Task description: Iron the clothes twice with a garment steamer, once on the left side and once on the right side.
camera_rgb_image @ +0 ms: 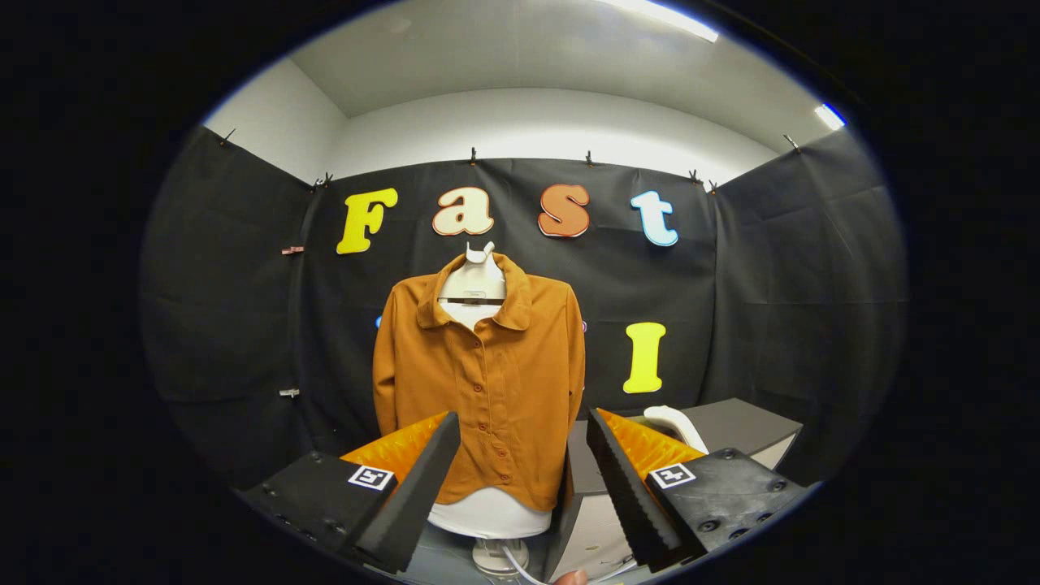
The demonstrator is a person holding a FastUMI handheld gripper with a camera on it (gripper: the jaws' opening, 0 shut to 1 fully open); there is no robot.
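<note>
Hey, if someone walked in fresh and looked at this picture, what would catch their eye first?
The orange-brown shirt, buttoned on a white mannequin torso against the black booth wall, straight ahead beyond the fingers. Next, the gripper, its fingers spread open and holding nothing. To the shirt's right, a white steamer handle pokes up beside a grey box.

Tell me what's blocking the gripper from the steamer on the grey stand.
Nothing visible blocks it. The gripper is open and holds nothing; the white steamer lies on the grey stand, just beyond one finger. The shirt hangs further back, off that path.
</note>
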